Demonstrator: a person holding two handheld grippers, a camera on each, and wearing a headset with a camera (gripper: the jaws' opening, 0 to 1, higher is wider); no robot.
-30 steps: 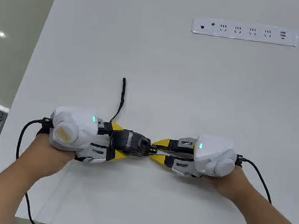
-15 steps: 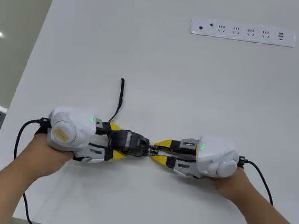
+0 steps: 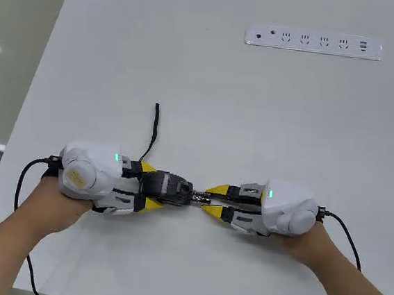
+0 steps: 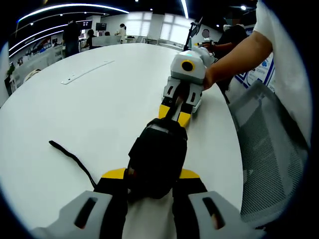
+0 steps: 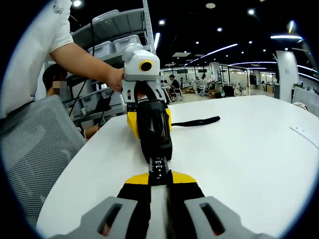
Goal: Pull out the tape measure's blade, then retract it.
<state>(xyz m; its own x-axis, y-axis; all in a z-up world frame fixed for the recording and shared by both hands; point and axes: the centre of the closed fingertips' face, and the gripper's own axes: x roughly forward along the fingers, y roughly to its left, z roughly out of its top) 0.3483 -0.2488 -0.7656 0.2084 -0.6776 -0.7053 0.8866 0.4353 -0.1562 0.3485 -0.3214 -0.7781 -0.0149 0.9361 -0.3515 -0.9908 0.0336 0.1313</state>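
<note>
The tape measure (image 3: 169,187) lies on the table (image 3: 256,111), well short of the power strip (image 3: 313,41). The left gripper (image 3: 151,185) clamps its case. The right gripper (image 3: 211,199) pinches the blade (image 3: 199,198), barely out. Best pull straight and level, with the case held firm.

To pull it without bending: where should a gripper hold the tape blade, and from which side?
Take the free end of the blade, coming head-on from opposite the case: the short exposed strip runs straight out of the case toward the right gripper, which pinches it.
</note>
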